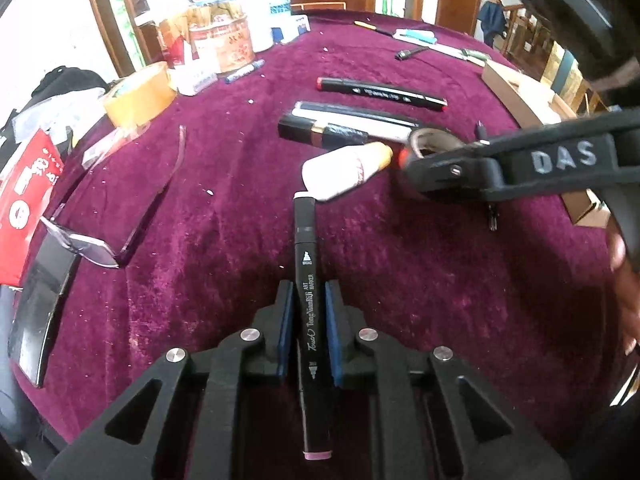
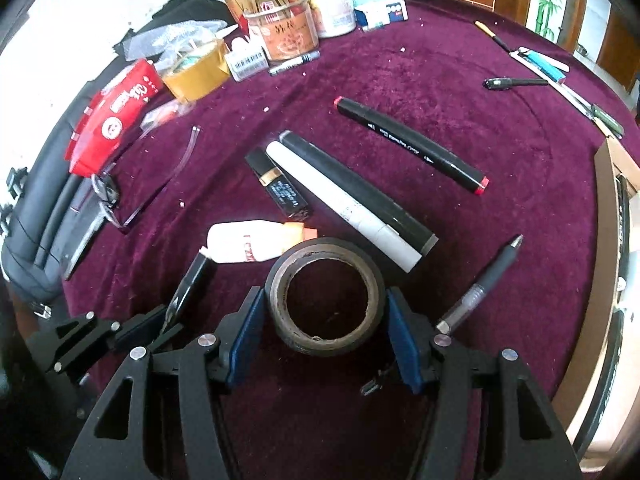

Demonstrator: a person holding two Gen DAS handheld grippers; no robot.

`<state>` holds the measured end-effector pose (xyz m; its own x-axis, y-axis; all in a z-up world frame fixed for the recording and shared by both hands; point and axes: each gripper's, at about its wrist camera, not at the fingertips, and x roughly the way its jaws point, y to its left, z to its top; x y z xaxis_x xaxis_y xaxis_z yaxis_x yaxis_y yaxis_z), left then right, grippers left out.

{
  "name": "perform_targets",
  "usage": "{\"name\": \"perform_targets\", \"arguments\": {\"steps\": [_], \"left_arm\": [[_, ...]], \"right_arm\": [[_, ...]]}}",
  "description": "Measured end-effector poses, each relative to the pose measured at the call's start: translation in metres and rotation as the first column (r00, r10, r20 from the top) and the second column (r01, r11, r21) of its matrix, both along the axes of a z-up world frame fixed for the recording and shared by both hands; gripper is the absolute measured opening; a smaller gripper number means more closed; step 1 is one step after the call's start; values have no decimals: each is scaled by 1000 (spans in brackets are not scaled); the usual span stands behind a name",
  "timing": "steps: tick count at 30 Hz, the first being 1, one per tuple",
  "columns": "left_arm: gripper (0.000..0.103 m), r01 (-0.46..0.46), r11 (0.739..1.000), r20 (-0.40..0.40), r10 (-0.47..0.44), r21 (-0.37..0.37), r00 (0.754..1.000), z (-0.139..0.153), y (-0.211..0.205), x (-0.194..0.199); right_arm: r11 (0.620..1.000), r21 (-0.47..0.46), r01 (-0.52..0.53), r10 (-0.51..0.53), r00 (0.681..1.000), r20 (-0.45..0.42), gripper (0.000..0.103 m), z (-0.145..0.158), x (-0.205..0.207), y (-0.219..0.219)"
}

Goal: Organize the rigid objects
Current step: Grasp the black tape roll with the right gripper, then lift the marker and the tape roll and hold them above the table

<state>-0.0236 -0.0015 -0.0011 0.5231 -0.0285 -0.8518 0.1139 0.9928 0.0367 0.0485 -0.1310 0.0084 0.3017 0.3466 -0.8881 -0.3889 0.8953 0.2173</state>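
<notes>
Right now my left gripper (image 1: 306, 320) pinches a black art marker (image 1: 306, 280) over the table's (image 1: 200, 208) near edge; my right gripper (image 2: 326, 316) brackets the brown tape roll (image 2: 326, 296). Lowering the marker risks nudging the white glue bottle (image 2: 248, 246) just beyond.

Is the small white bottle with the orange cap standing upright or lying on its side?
Lying on its side. The white bottle rests lengthwise on the purple cloth, its orange cap pointing toward the black tape roll.

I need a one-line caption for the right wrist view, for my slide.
Right tongs grip a dark roll of tape on the purple velvet cloth, beside scattered markers.
</notes>
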Motion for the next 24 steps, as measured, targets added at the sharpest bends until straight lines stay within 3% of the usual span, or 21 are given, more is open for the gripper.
{"name": "perform_targets", "arguments": {"steps": [11,24], "left_arm": [[12,-85,996,87,86,-15,993,23,20,-16],[13,-154,988,153,152,2,976,49,29,-48]], "right_arm": [[999,42,-31,30,999,31,54,20,-24,0],[994,47,-96,95,995,20,54,20,-45,7]]}}
